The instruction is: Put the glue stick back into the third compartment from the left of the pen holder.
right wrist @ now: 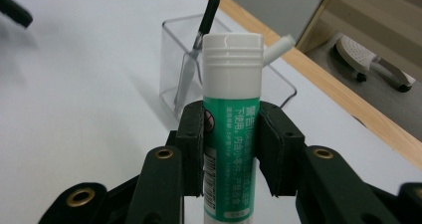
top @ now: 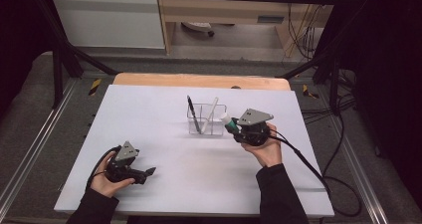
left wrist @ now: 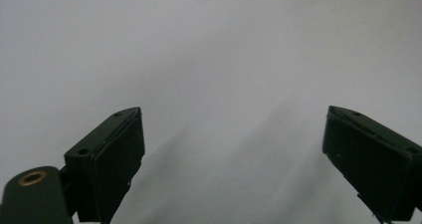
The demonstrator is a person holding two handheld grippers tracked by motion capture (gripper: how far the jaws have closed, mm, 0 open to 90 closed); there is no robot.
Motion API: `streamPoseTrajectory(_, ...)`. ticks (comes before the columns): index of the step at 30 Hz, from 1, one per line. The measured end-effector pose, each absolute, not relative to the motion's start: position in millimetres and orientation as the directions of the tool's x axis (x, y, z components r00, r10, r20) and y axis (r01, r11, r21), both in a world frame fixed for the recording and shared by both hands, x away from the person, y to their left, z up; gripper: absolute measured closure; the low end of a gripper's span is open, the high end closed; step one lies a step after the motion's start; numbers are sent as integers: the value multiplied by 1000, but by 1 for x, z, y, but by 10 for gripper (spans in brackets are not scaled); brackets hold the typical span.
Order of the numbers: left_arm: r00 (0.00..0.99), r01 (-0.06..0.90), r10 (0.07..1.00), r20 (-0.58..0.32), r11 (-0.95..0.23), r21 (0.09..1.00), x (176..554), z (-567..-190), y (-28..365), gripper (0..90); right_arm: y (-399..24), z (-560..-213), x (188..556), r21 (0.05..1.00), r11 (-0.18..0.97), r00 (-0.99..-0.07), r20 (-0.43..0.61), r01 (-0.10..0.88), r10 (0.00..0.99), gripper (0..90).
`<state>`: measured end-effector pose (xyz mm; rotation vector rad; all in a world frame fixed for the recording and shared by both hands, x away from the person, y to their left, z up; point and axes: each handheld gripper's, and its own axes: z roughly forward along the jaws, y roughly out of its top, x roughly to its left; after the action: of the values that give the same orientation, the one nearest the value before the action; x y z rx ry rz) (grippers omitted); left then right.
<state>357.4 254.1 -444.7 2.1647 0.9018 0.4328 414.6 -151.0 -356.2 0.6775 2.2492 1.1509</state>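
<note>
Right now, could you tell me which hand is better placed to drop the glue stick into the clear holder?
Right. The right gripper already clamps the glue stick beside the clear holder. The left gripper is open, holds nothing, and sits near the table's front.

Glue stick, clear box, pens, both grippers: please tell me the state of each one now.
Glue stick: capped, clamped in the right gripper.
Clear box: upright, open on top, holding two pens.
Black pen: leaning in the box.
White pen: leaning in the box.
Right gripper: shut on the glue stick.
Left gripper: open, empty.
</note>
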Motion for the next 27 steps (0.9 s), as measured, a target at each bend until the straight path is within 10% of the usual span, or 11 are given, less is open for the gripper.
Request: streamPoseTrajectory(27,644,501,765,-3,-418,758,355,-448,283,93,-128,-341,471,966,86,-622,89,245,778,661)
